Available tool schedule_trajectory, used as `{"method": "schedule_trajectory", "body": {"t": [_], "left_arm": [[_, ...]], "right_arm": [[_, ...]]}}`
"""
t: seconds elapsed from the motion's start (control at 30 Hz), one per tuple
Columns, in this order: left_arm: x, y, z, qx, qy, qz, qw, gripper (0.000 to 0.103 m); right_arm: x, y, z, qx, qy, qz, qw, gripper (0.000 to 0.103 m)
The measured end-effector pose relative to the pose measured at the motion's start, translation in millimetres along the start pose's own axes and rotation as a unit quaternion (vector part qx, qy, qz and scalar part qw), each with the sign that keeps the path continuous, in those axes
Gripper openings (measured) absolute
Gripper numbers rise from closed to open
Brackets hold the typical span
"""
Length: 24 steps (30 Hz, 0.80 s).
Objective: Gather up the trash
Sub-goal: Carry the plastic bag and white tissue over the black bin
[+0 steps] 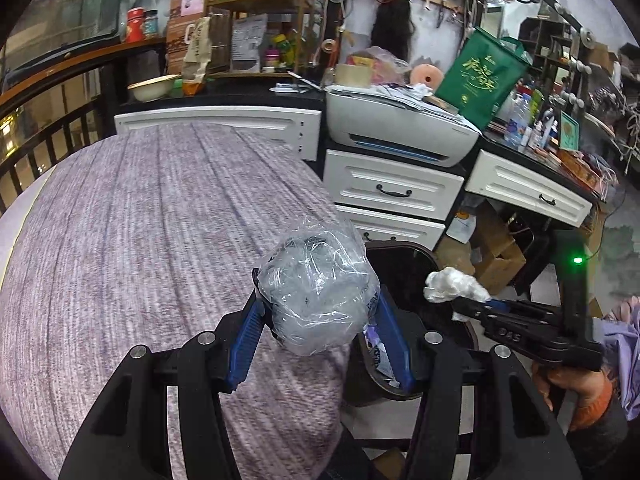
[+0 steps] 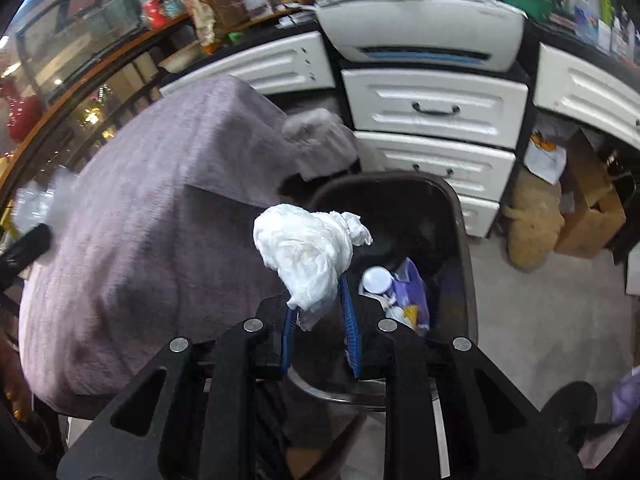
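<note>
My left gripper (image 1: 320,316) clamps the plastic wad (image 1: 318,292); my right gripper (image 2: 316,304) pinches the tissue (image 2: 308,256). Both held clear of the bench (image 1: 140,240), bin (image 2: 460,216) just ahead, below: ready to drop.

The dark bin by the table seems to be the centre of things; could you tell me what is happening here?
A person is clearing trash with two handheld grippers. The left gripper grips a crumpled clear plastic wrapper above the purple-covered table's edge. The right gripper holds a wadded white tissue over the dark brown bin, which already contains litter.
</note>
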<state>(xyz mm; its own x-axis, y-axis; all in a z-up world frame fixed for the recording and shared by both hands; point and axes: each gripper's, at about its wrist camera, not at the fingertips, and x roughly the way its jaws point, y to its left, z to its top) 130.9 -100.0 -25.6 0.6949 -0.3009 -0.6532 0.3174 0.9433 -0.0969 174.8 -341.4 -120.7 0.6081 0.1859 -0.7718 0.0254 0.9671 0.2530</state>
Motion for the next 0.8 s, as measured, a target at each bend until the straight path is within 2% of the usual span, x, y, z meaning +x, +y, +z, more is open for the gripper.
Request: {"method": "schedule_trajectory", "body": {"t": [0.13, 0.33, 0.37, 0.47, 0.5, 0.57, 0.8], "left_arm": [[7, -14, 1, 0.017, 0.005, -0.011, 0.9998, 0.054], [17, -29, 0, 0.032, 0.017, -0.024, 0.999, 0.054], [18, -31, 0, 0.034, 0.019, -0.026, 0.9989, 0.054], [22, -37, -1, 0.04, 0.024, -0.032, 0.9984, 0.054], [23, -39, -1, 0.043, 0.026, -0.034, 0.9982, 0.054], [26, -44, -2, 0.049, 0.029, -0.036, 0.9977, 0.054], [38, -58, -4, 0.063, 0.047, -0.048, 0.9958, 0.054]], "right_arm": [[27, -13, -4, 0.014, 0.033, -0.025, 0.999, 0.022], [57, -28, -11, 0.042, 0.067, -0.035, 0.996, 0.025], [61, -31, -13, 0.047, 0.07, -0.036, 0.996, 0.029], [66, -37, -16, 0.06, 0.076, -0.043, 0.994, 0.055], [67, -38, -18, 0.062, 0.077, -0.041, 0.994, 0.06], [66, -38, -20, 0.063, 0.078, -0.043, 0.994, 0.065], [50, -50, -27, 0.084, 0.069, -0.038, 0.993, 0.066]]}}
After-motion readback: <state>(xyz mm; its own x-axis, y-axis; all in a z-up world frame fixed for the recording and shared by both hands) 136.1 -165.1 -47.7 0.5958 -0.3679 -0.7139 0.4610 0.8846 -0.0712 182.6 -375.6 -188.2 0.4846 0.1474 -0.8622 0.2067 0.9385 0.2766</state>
